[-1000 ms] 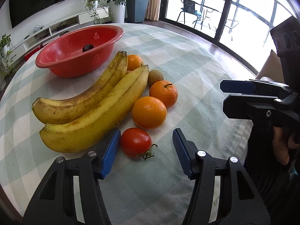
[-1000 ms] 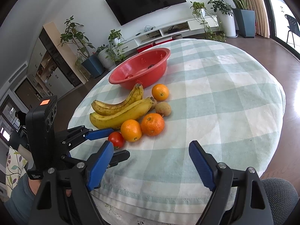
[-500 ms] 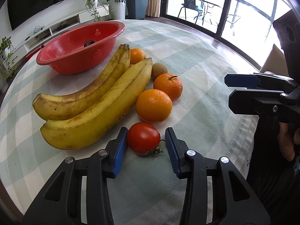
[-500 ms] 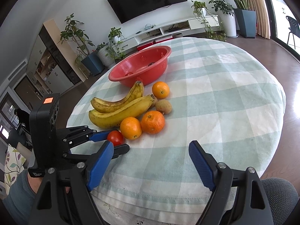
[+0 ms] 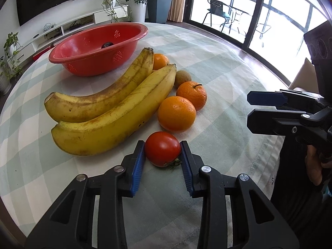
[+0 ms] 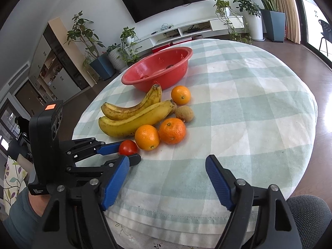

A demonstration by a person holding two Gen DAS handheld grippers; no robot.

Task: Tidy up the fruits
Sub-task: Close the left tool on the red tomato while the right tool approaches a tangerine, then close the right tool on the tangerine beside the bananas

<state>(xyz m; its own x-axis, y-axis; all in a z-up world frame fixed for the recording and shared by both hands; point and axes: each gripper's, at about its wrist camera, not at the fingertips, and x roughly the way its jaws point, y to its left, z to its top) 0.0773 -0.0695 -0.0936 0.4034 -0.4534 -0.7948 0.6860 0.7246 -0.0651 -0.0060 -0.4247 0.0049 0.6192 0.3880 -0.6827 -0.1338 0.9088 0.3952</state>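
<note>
My left gripper [image 5: 162, 149] is shut on a red tomato [image 5: 162, 148] that rests on the checked tablecloth; the gripper [image 6: 127, 151] and tomato [image 6: 127, 147] also show in the right wrist view. Behind it lie two bananas [image 5: 116, 105], three oranges [image 5: 176, 113] and a brown kiwi [image 5: 182, 78]. A red basket [image 5: 97, 47] stands at the back with a dark item inside. My right gripper [image 6: 166, 178] is open and empty above the table's near edge, right of the fruit; it also shows at the right of the left wrist view [image 5: 252, 109].
The round table [image 6: 249, 103] has a green and white checked cloth, with bare cloth to the right of the fruit. Its edge drops off close below the grippers. A TV unit, plants and glass doors stand beyond.
My left gripper moved forward around the tomato and its jaws closed from wide open onto it. The right gripper stayed open and nearly still.
</note>
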